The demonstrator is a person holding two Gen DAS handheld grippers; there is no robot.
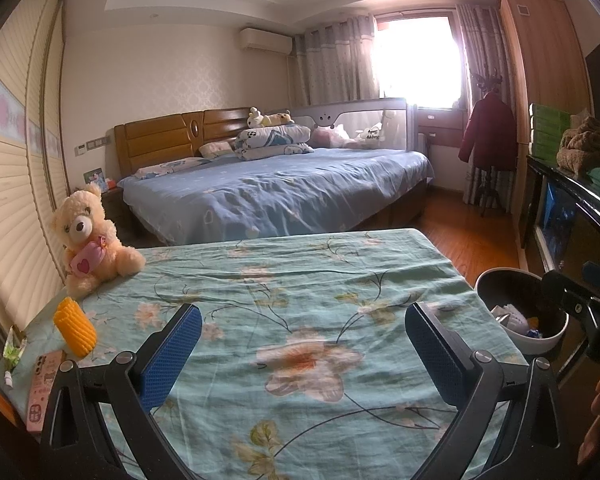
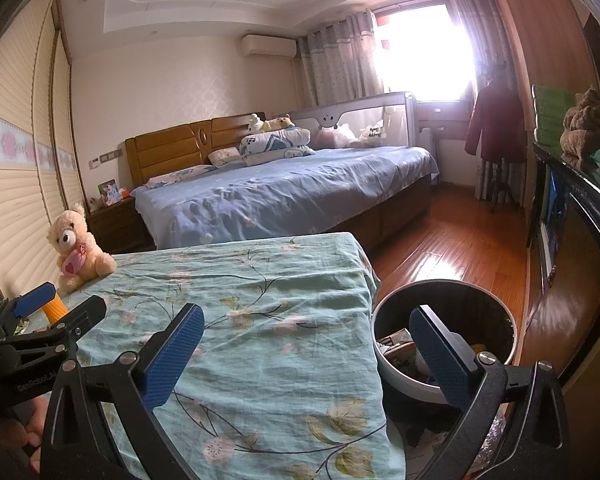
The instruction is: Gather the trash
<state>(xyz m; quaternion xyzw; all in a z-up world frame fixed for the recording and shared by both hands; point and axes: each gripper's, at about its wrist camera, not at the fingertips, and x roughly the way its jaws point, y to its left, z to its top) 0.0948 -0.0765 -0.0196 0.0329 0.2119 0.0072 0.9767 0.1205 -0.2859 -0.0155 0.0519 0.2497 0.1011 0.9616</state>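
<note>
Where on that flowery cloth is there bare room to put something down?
The floral cloth is bare across its middle and right side, up to the trash bin. Its left edge is crowded: teddy bear, yellow corn toy, pink box, green wrapper.

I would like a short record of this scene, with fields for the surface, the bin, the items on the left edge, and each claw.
surface: table with floral cloth
bin: round trash bin beside the table's right edge, already holding some trash
left edge items: teddy bear, yellow corn-shaped item, pink packet, green wrapper
left claw: open, empty, above the cloth
right claw: open, empty, near the bin
</note>
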